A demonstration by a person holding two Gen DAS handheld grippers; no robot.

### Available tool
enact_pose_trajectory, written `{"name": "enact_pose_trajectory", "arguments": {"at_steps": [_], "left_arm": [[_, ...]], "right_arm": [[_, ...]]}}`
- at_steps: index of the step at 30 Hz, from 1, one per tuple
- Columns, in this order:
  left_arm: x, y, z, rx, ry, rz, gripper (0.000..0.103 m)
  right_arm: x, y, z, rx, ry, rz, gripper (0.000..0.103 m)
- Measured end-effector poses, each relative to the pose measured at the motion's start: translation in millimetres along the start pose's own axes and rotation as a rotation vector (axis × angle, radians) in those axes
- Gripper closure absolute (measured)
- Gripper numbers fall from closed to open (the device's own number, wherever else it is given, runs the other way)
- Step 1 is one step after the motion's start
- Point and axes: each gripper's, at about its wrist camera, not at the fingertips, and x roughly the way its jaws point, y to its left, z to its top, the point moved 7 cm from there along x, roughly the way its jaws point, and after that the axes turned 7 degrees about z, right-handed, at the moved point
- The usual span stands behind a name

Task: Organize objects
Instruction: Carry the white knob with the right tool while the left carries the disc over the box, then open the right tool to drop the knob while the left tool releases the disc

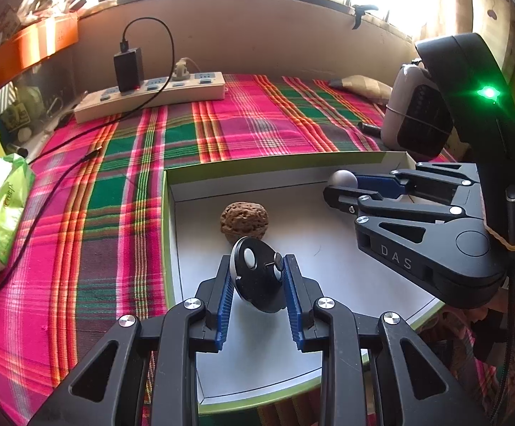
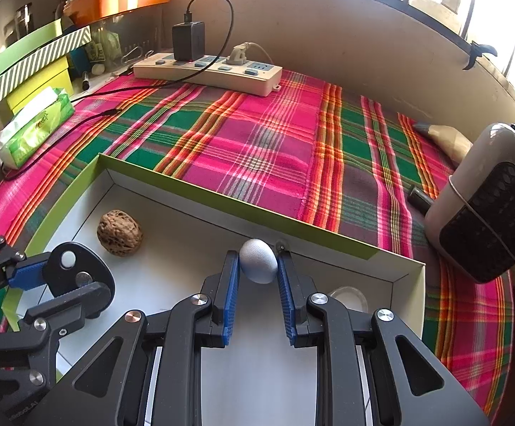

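The left hand-held gripper [image 1: 257,269] is clamped on a black disc [image 1: 257,277] held on edge above the near left part of a shallow green-rimmed box [image 1: 275,163]. The right hand-held gripper [image 2: 257,266] grips a small grey ball [image 2: 258,261] by the box's far wall. A walnut [image 1: 244,220] lies inside, far left. The box rests on a plaid cloth [image 1: 239,124] over the surface

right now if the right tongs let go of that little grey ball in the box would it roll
Probably: the ball looks round and smooth, and the box floor is flat and bare. The walls should stop it. It may bump the walnut.
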Motion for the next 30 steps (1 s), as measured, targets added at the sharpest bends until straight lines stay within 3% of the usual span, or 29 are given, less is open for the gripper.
{"name": "enact_pose_trajectory", "arguments": {"at_steps": [24,27,30], "left_arm": [[-0.1,0.6,-0.9,0.011,0.000,0.021,0.078],[-0.2,1.0,-1.1,0.012,0.000,0.023,0.078],[-0.2,1.1,-1.5,0.013,0.001,0.025,0.077]], "right_arm": [[3.5,1.1,0.7,-0.017,0.017,-0.034,0.080],[3.6,0.4,1.0,-0.011,0.015,-0.037,0.070],[3.0,0.3,0.8,-0.007,0.014,-0.034,0.067]]}}
